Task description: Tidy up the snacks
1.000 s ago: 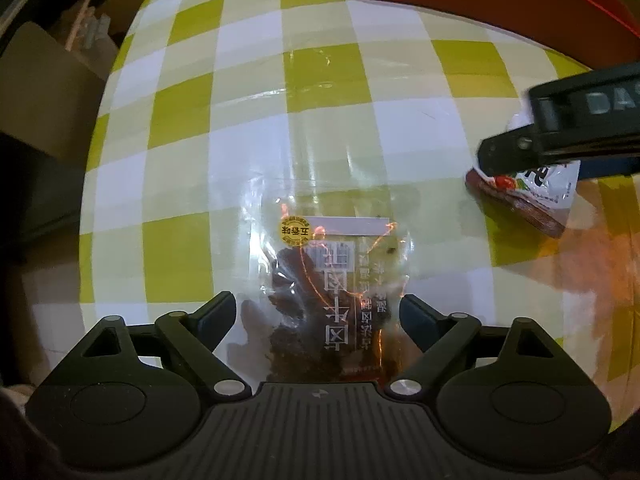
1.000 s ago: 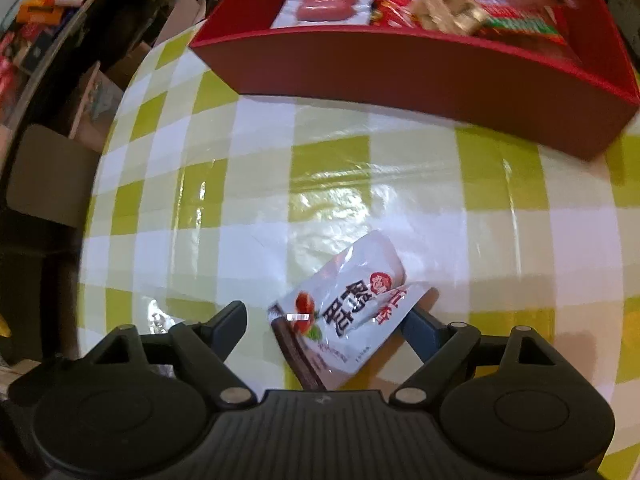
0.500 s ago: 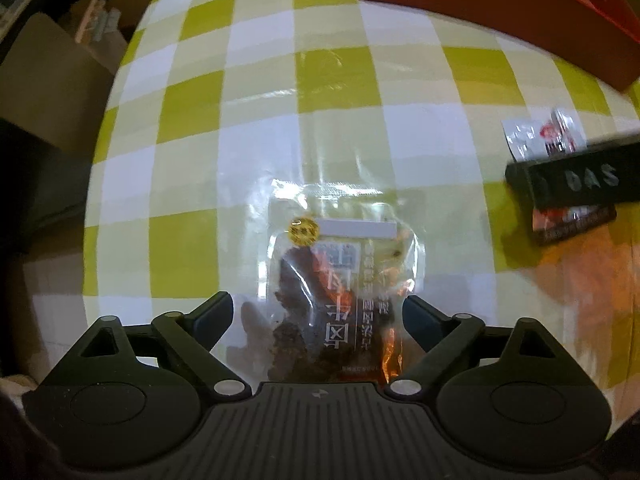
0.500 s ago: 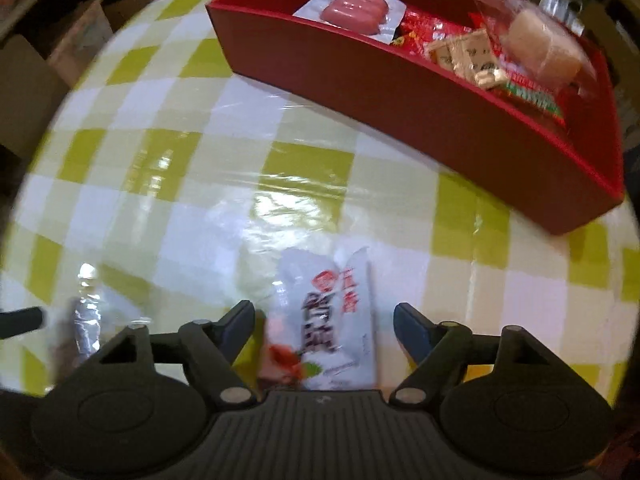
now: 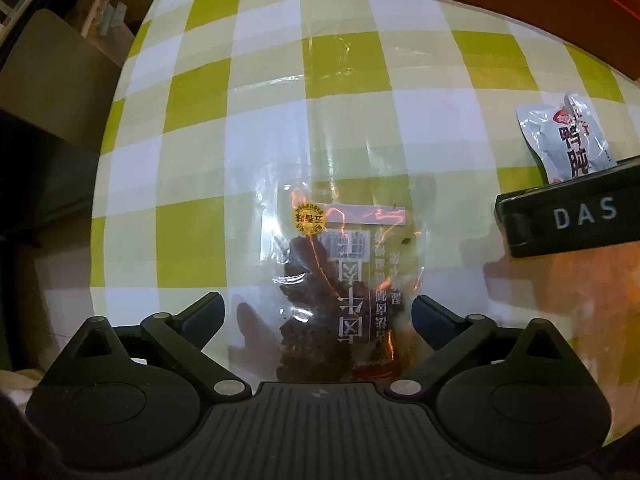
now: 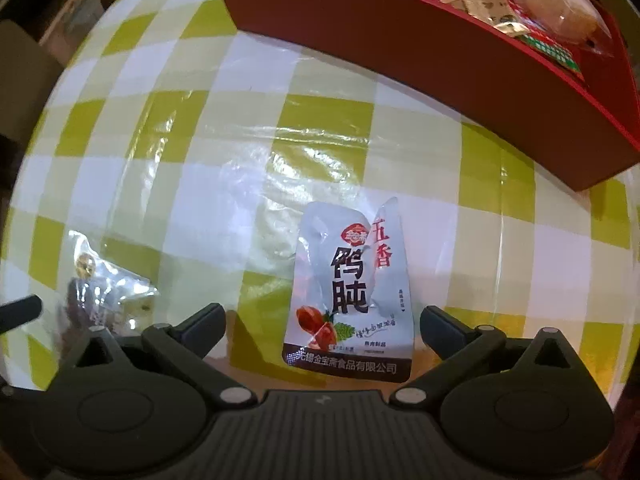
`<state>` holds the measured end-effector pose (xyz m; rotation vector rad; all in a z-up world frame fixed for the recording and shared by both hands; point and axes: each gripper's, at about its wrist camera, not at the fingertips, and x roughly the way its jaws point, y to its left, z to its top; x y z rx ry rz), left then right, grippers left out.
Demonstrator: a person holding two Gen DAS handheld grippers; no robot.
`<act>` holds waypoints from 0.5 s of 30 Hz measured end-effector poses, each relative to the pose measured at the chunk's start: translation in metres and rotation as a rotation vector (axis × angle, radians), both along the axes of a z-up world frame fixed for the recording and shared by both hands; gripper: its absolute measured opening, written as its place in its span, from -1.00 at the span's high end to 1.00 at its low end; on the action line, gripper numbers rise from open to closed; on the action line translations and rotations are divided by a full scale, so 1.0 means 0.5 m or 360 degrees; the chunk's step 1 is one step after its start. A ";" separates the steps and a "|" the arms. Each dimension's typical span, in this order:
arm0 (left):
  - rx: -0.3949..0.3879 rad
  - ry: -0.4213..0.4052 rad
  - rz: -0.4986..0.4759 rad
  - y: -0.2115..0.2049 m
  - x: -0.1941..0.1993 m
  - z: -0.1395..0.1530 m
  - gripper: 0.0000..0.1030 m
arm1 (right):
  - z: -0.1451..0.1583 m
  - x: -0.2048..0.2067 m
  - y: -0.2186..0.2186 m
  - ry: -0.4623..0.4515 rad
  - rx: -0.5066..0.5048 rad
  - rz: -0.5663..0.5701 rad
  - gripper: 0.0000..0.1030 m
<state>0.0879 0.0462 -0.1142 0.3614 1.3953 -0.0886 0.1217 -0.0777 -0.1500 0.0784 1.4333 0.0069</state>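
yellow-green and white checks under a glossy clear film cover the desk (image 6: pixel 328 128), the biggest thing in both views. next in size, a red box (image 6: pixel 460 80) stands along its far side; only the right wrist view looks into it, where a pink sausage pack, red wrappers and a pale round cake in clear plastic lie together. the left wrist view shows just its outer wall (image 5: pixel 480 4), plus cardboard boxes off the desk's left edge.

left claw (image 5: pixel 318 312) has just been opening; its jaws stand wide apart on either side of a clear packet (image 5: pixel 340 264) of dark dried meat with a round gold sticker and white lettering, lying flat, pads off it. the same packet shows at the left edge of the right wrist view (image 6: pixel 104 292).

right claw (image 6: pixel 322 322) has just been opening too, jaws wide, with a white pouch (image 6: pixel 352 288) lying flat between them untouched, creased, with black and red characters and a brown band. nothing lies between the pouch and the box.
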 end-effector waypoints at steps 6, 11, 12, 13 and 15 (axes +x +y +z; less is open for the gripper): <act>-0.0012 0.0030 0.0008 0.003 -0.005 -0.004 -1.00 | 0.006 -0.037 -0.006 -0.0080 -0.0003 0.0105 -1.00; -0.0103 0.0114 0.0032 0.011 -0.004 -0.016 -1.00 | 0.012 -0.048 -0.006 -0.0074 -0.0126 0.0168 -0.90; -0.0117 0.0118 0.0044 0.015 -0.004 -0.018 -1.00 | 0.016 -0.046 -0.008 -0.0064 -0.0121 0.0162 -0.81; -0.0129 0.0124 0.0045 0.019 -0.002 -0.017 -0.97 | 0.019 -0.041 -0.010 -0.0054 -0.0121 0.0151 -0.64; -0.0161 0.0140 0.0036 0.022 0.000 -0.014 -0.90 | 0.030 -0.027 -0.022 -0.0037 -0.0090 0.0150 -0.28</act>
